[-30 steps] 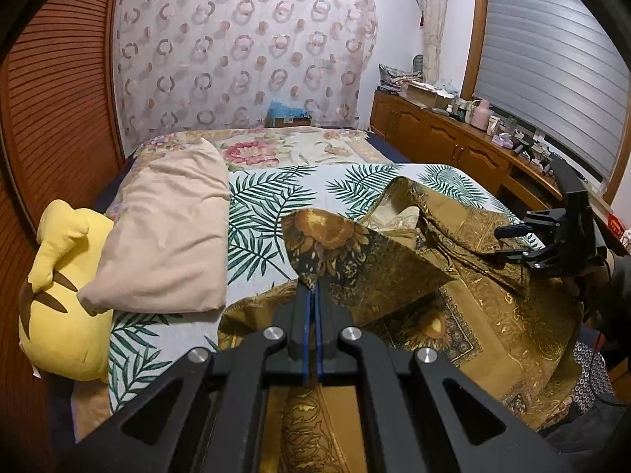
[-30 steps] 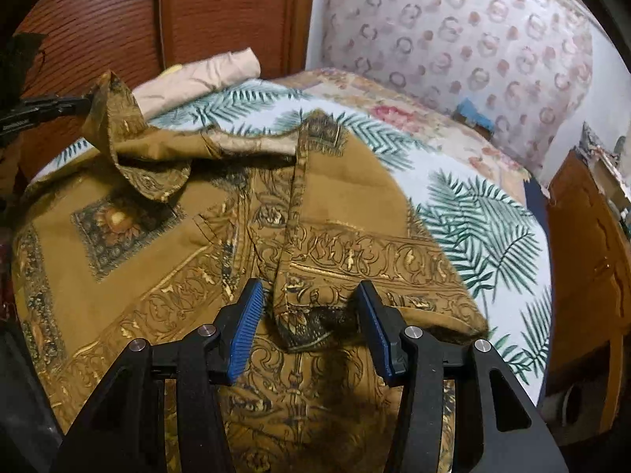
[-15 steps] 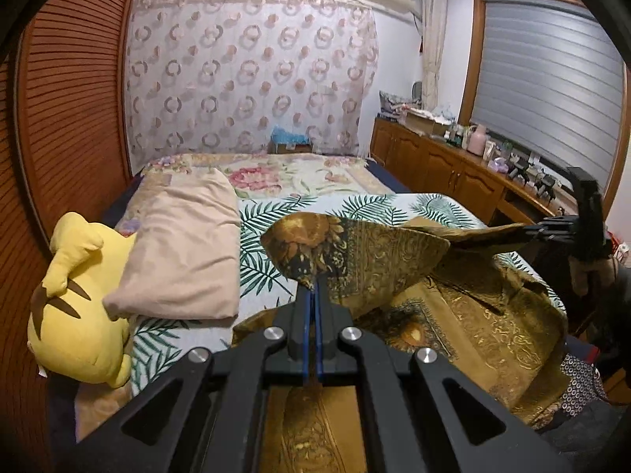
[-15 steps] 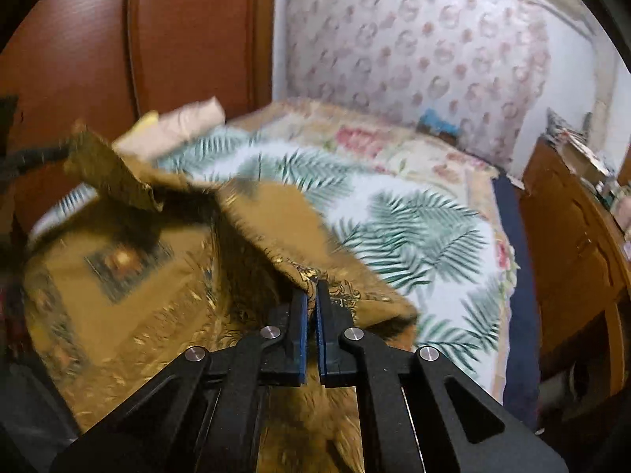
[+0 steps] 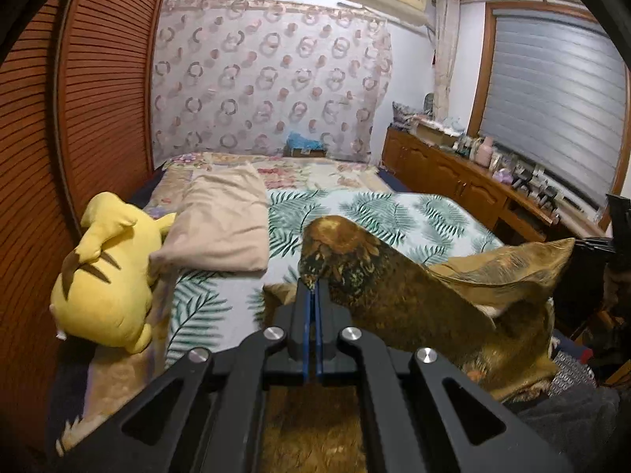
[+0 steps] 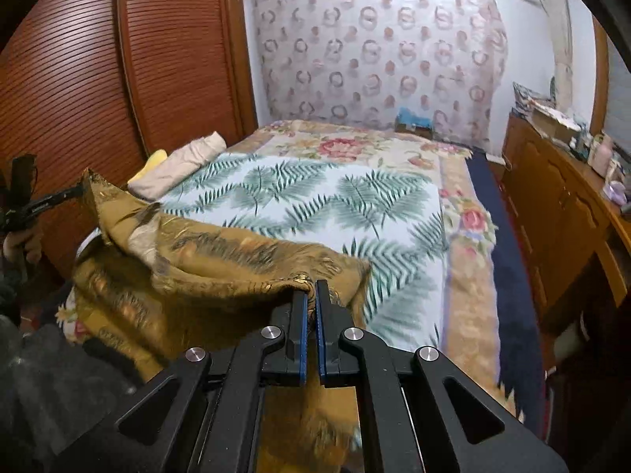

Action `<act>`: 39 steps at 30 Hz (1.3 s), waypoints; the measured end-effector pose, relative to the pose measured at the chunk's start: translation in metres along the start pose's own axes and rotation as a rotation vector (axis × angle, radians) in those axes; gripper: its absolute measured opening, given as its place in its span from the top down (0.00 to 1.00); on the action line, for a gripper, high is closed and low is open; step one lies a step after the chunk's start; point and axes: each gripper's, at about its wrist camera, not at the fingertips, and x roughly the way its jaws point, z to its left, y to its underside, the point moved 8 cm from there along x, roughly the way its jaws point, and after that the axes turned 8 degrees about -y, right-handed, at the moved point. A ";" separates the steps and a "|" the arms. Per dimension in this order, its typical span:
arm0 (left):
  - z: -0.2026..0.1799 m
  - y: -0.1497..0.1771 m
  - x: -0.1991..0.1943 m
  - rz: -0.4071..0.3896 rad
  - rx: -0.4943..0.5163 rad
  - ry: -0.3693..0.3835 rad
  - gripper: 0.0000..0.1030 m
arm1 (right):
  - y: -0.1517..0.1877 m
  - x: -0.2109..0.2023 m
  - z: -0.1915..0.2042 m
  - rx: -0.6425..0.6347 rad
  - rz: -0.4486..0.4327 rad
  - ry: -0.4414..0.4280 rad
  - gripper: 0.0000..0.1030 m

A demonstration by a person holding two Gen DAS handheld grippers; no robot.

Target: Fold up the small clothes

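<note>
- The left gripper (image 5: 314, 287) is clamped on one corner of the cloth (image 5: 398, 295), a gold-brown patterned piece; its blue pads are pressed together with the fabric between them.
- The right gripper (image 6: 311, 295) is clamped on another corner of the cloth (image 6: 221, 260), fabric pinched between its blue pads.
- The cloth hangs stretched between the two grippers, lifted above the near end of the bed (image 6: 335, 197), with its lower part drooping toward the bed edge.
- In the left view the right gripper (image 5: 591, 241) shows at the far right, holding the raised corner.
- In the right view the left gripper (image 6: 79, 189) shows at the far left, at the cloth's other corner.
- A beige pillow (image 5: 224, 220) lies on the leaf-print cover, well apart from the cloth.
- A yellow plush (image 5: 106, 276) lies just beside the pillow, by the wooden wardrobe (image 5: 79, 118).
</note>
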 end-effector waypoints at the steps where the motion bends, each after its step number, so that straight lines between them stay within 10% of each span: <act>1: 0.000 0.005 0.000 0.015 0.011 -0.003 1.00 | 0.010 0.001 0.002 -0.003 0.029 0.007 0.99; 9: 0.016 0.019 0.008 0.073 0.022 -0.048 0.92 | 0.039 0.008 -0.003 0.040 0.098 0.036 0.94; 17: 0.035 0.006 0.019 0.085 0.009 -0.067 0.78 | 0.010 -0.004 -0.001 -0.012 0.034 0.068 0.48; 39: 0.008 0.032 0.148 0.371 0.130 -0.018 0.75 | 0.007 0.129 -0.061 0.080 0.145 0.063 0.47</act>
